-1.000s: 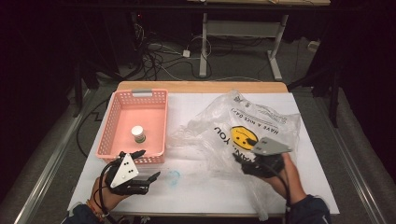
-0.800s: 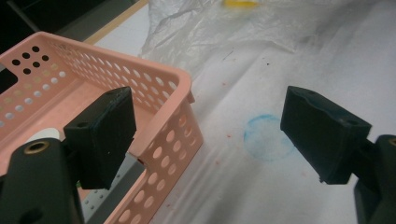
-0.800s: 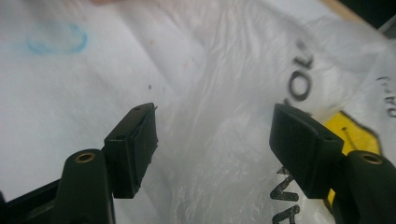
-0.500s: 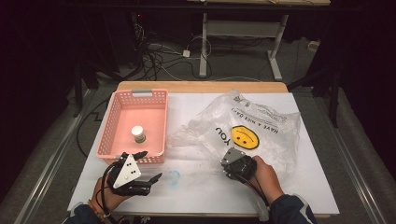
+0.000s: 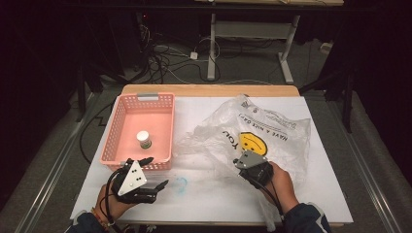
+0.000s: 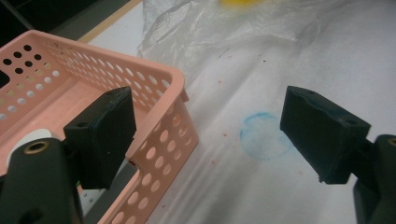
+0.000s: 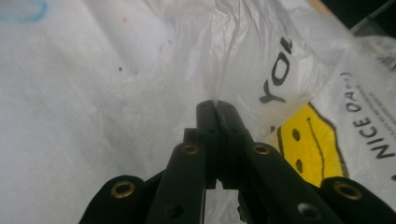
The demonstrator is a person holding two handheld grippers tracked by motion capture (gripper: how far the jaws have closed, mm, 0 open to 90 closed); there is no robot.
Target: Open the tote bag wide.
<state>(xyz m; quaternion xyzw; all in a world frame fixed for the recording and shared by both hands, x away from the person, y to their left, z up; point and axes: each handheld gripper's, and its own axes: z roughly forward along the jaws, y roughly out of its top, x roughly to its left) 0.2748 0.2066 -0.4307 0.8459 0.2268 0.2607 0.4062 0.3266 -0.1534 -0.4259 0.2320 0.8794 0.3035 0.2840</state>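
Left gripper [image 5: 153, 187] low at the near-left of the table [image 5: 204, 204], held level in the left hand [image 5: 109, 204], grey plate on top. Jaws spread wide, nothing between the pads but bare white tabletop. Basket [image 5: 116, 145], pink and perforated, just ahead of that gripper; in the left gripper view the near corner of the basket [image 6: 163, 130] sits right behind one jaw, too close to tell whether touching. Inside the basket, a small white-capped bottle [image 5: 144, 139], upright, well beyond the jaw tips. Off the other jaw, a faint blue ring [image 5: 180, 184] marked on the tabletop, showing between the two pads in the left gripper view [image 6: 264, 135].

Further right, bag [image 5: 272, 131]: clear crumpled plastic with a yellow smiley and black lettering, spread over the middle and right of the table, well apart from the left gripper. Right gripper [image 5: 236, 161] at the near-left edge of the bag, held in the right hand [image 5: 282, 182]. Jaws just been closing, now pinched together with a thin fold of the bag [image 7: 243, 60] caught between the tips; film rising in a taut ridge straight up from the pinch. Smiley just to the right of the closed jaws, lettering beyond it.
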